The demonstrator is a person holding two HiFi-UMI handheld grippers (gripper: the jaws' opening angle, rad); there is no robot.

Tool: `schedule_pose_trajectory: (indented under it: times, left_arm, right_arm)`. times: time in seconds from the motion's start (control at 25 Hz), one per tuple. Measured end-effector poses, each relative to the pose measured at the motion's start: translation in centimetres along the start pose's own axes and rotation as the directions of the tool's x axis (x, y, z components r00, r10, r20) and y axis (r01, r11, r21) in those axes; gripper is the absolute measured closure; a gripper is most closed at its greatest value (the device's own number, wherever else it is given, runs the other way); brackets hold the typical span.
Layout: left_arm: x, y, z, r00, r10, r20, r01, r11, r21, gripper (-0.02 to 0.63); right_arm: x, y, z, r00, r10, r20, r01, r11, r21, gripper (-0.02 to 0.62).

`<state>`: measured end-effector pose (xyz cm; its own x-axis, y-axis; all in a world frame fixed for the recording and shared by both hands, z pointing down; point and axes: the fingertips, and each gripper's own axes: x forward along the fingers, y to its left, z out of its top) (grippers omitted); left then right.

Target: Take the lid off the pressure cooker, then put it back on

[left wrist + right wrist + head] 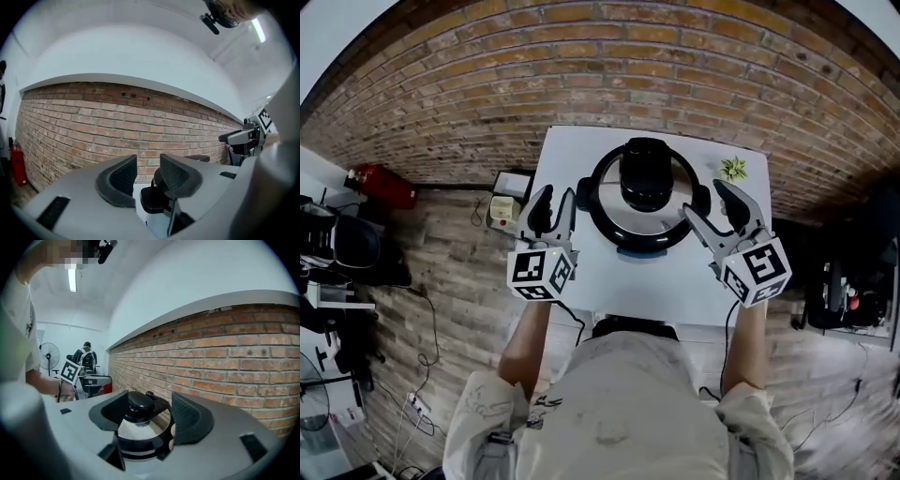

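Note:
The pressure cooker (639, 220) stands on the white table (609, 286), its steel lid (614, 202) on, with a black knob (646, 183) on top. My left gripper (553, 208) hovers at the cooker's left side, open, nothing between its pads. In the left gripper view (147, 171) the cooker's black side handle (154, 200) lies just beyond the jaws. My right gripper (711, 204) is open at the cooker's right side. The right gripper view (149, 413) frames the lid (133, 430) and knob (138, 405) past the jaws, untouched.
A small green plant (733, 169) sits on the table's far right corner. The brick wall (609, 66) rises close behind the table. On the floor to the left lie a white box (501, 210) and a red extinguisher (382, 184). A person (86, 357) stands far back.

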<state>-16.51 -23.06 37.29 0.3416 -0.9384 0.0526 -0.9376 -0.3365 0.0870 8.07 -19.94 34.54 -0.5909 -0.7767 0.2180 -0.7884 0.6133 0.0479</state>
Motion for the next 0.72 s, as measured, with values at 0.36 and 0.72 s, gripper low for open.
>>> schedule_pose_trajectory:
  times: [0.36, 0.72]
  left_arm:
    - [-0.8, -4.0, 1.3, 0.998, 0.017, 0.060, -0.025, 0.989, 0.144, 0.451]
    - [-2.1, -5.3, 0.2, 0.992, 0.083, 0.091, -0.102, 0.967, 0.231, 0.590]
  right_arm:
    - [-4.1, -2.7, -2.2, 0.942, -0.291, 0.169, 0.265, 0.951, 0.160, 0.366]
    - [-5.7, -3.7, -4.7, 0.881, -0.447, 0.156, 0.410, 0.885, 0.221, 0.578]
